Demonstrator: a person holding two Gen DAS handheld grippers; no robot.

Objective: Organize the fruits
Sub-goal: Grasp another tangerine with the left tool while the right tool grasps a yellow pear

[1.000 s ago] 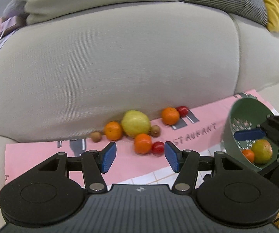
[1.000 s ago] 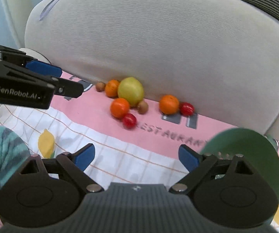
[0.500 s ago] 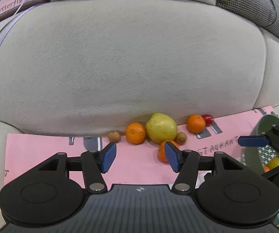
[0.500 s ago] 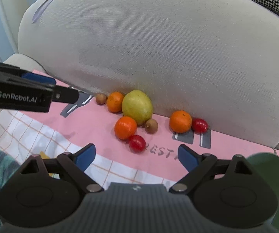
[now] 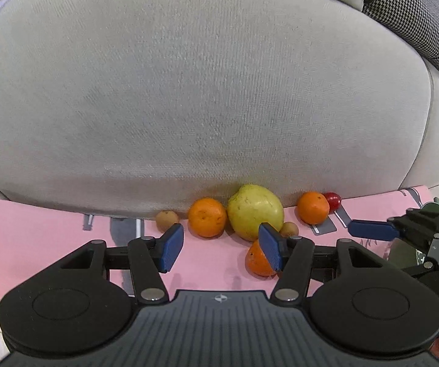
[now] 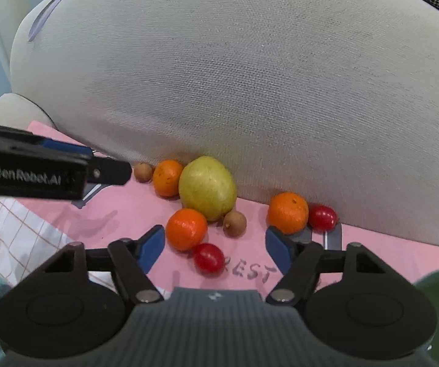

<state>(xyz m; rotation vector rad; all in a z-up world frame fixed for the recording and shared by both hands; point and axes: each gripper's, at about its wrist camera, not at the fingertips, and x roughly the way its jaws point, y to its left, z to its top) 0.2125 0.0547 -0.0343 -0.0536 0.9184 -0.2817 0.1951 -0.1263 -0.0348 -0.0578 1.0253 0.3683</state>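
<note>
Cloth point(image 6: 121, 205) pink, against grey sofa back point(image 6: 250, 76) | left gripper point(image 5: 221, 244) parted, empty | right gripper point(image 6: 214, 246) closing, empty

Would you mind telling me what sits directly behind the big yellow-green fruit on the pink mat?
Directly behind the yellow-green fruit rises the beige sofa cushion; the fruit appears to rest against it. The fruit covers the gap at the cushion's base, so anything there is hidden.

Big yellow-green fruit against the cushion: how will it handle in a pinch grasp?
The yellow-green fruit is the largest of the pile, so likely the heaviest and needing wide jaws. Its skin looks smooth and rounded, so pads may slip. Nudged, it would probably roll into the orange and the small brown fruit beside it.
</note>
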